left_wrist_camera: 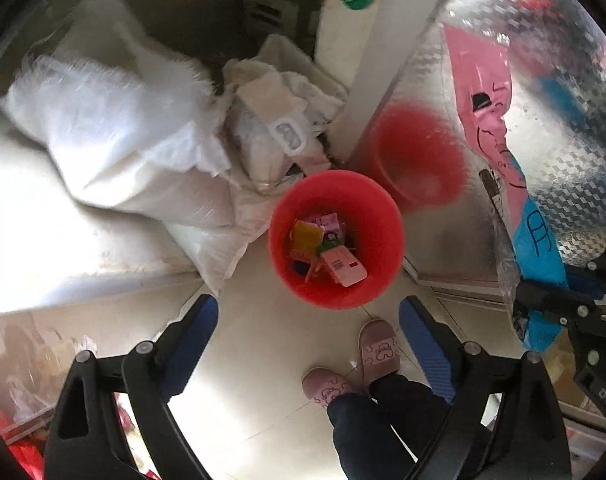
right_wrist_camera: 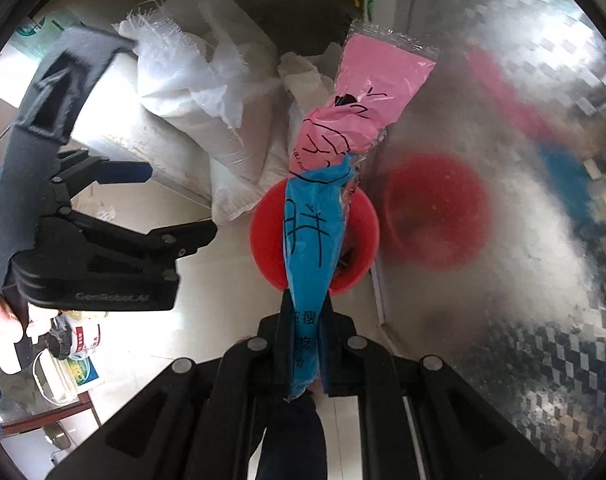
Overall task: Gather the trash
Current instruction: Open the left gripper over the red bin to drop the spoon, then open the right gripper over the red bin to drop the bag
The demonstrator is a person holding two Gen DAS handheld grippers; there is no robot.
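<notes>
A red bin [left_wrist_camera: 377,208] stands on the pale floor, holding several wrappers and a small pink carton [left_wrist_camera: 345,270]. My left gripper [left_wrist_camera: 309,309] hangs above its near rim, pointing down, open and empty, blue pads [left_wrist_camera: 201,320] spread wide. My right gripper [right_wrist_camera: 309,304] is shut on the lower end of a long pink-and-blue plastic wrapper [right_wrist_camera: 315,216] with black writing. The wrapper hangs over the bin [right_wrist_camera: 263,236] and hides most of its inside. In the left wrist view the wrapper [left_wrist_camera: 487,92] and the right gripper [left_wrist_camera: 575,312] show at the right. The left gripper [right_wrist_camera: 171,200] appears at the left of the right wrist view.
White woven sacks [left_wrist_camera: 115,132] and a crumpled paper package [left_wrist_camera: 271,128] lie left of and behind the bin. A shiny patterned metal panel [left_wrist_camera: 563,120] on the right mirrors the bin in red. A white post [left_wrist_camera: 355,60] stands behind. A person's pink slippers [left_wrist_camera: 377,350] are near the bin.
</notes>
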